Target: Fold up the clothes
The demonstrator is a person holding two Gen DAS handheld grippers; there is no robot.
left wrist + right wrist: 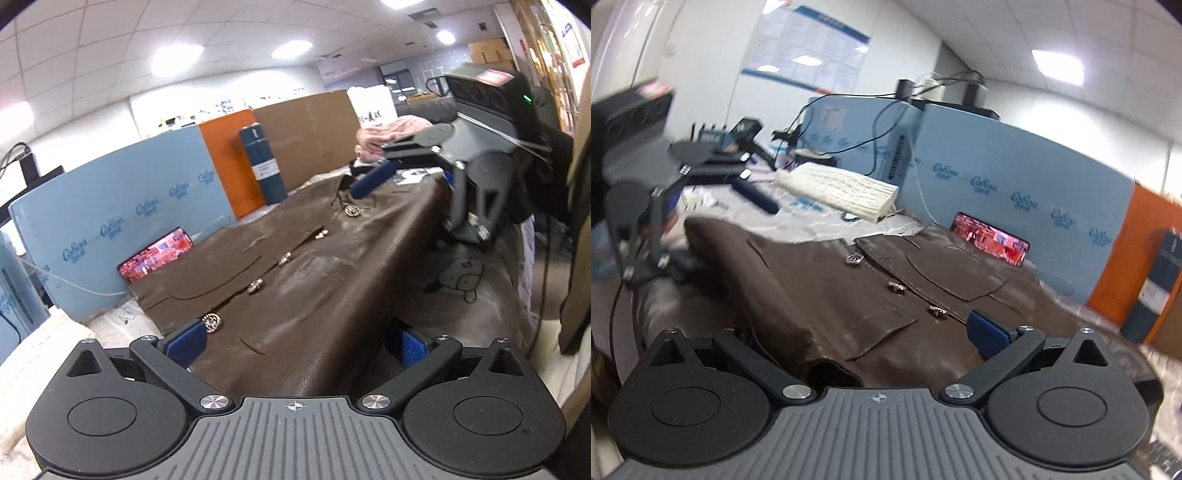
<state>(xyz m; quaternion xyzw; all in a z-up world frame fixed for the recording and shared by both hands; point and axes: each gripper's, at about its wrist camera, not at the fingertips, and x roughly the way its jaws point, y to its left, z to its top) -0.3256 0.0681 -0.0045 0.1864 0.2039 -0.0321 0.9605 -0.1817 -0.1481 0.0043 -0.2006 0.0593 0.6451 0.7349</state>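
A brown leather jacket (295,266) with metal buttons lies on the table, front up, one side folded over. My left gripper (295,341) sits at its hem with the leather between the wide-apart blue pads (408,345). My right gripper (373,177) shows at the collar end. In the right wrist view the jacket (849,295) fills the middle and runs between the jaws of my right gripper (864,332); one blue pad (988,330) shows, the other is hidden by leather. The left gripper (646,240) is at the far hem.
Blue foam boards (122,206) and an orange panel (229,155) wall the back. A phone with a lit screen (157,254) leans on the board. A dark blue cylinder (264,162), folded pink cloth (388,133) and a white knit (838,190) sit around the jacket.
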